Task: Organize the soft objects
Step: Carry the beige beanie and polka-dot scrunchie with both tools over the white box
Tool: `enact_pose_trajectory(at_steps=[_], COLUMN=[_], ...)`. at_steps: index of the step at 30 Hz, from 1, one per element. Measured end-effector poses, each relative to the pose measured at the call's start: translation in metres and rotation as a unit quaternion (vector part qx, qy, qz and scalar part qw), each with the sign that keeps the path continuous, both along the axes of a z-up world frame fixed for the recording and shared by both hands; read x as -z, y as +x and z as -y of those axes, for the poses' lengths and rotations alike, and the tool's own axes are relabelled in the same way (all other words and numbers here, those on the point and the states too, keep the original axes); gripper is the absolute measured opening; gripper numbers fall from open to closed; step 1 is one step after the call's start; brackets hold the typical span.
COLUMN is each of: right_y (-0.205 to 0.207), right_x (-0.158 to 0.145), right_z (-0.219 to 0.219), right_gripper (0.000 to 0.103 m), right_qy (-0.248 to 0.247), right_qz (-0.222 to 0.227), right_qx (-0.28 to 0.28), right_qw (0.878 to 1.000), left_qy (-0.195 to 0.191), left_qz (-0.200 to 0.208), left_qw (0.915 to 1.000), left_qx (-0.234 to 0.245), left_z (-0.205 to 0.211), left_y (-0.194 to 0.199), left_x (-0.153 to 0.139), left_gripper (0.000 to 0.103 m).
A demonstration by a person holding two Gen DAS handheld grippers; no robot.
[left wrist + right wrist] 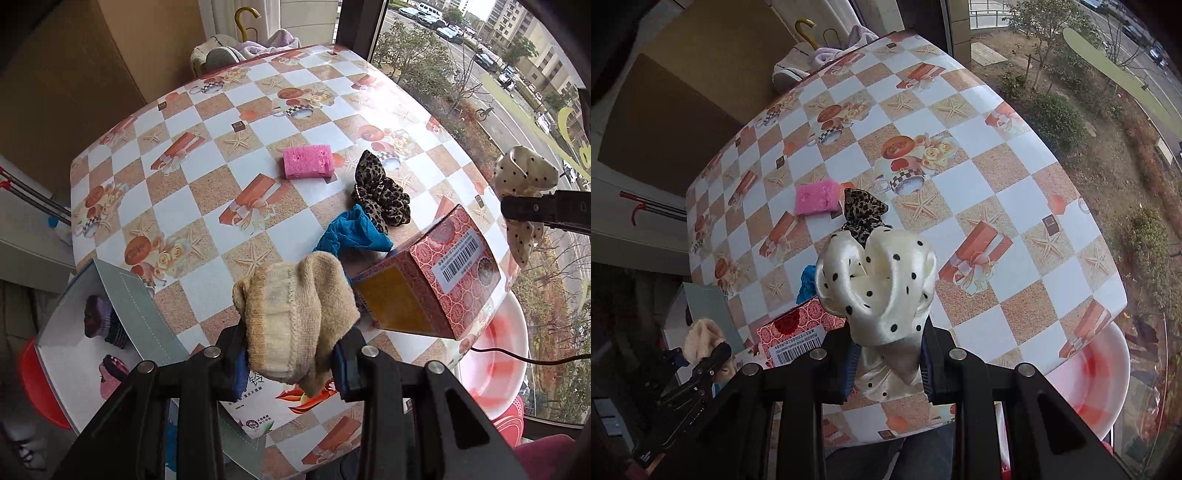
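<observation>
The left gripper (291, 369) is clamped on a beige knitted sock (295, 314), a thick ribbed bundle bulging up between its blue-padded fingers (341, 373) and held off the table. The right gripper (886, 365) is closed tight on a cream satin scrunchie with black dots (879, 280), glossy and folded into soft loops, also lifted above the tabletop.

Below lies the table (207, 177), covered in a shiny oilcloth printed with white and sandy checks, starfish and gift boxes. 3 soft things rest on it: a pink sponge (306, 161), a porous rounded block towards the far side; a leopard-print scrunchie (380, 192), ruffled, just right of the sponge; and a crumpled blue cloth (354, 232) touching the leopard one on its near side.

A red patterned cardboard box (436, 280) with a barcode label stands near the table's right edge, close beside the blue cloth. At the near left, an open grey-lidded box (122, 295) holds dark knitted pieces. A white and red basin (1093, 384) sits beyond the table's near right corner.
</observation>
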State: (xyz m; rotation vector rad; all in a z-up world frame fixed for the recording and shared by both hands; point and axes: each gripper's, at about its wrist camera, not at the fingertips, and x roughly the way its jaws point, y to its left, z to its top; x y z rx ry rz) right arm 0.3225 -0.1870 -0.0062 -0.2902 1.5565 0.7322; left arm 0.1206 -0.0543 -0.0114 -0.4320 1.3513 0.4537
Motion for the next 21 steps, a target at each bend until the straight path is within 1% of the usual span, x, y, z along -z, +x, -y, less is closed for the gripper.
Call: enact_pose_trajectory(at_steps=[3,9,15,21], right_y=[-0.018,-0.059,-0.102,-0.142], right_x=[-0.016,-0.036,-0.039,-0.040], right_z=[-0.008,-0.030,-0.058,-0.082], right_gripper=[0.029,0.029,0.029,0.029], right_qy=[0.012,0.033,0.039,0.038], right_qz=[0.007,0.006,0.001,0.000], right_qx=[-0.012,-0.046,-0.101,-0.162], right_qw=[1.000,0.998,0.994,0.986], left_qy=[0.006,0.016,0.031,0.039], left_qz=[0.008,0.020,0.027,0.031], left_qw=[0.9999,0.9993,0.9977,0.9948], left_qx=[-0.006,-0.028,-0.053,-0.089], left_z=[-0.001,-0.006,-0.014,-0.024], left_y=[-0.013,-0.043,-0.073,-0.103], left_x=[-0.011,-0.026,-0.036,-0.042], left_gripper=[0.039,0.039,0.039,0.039])
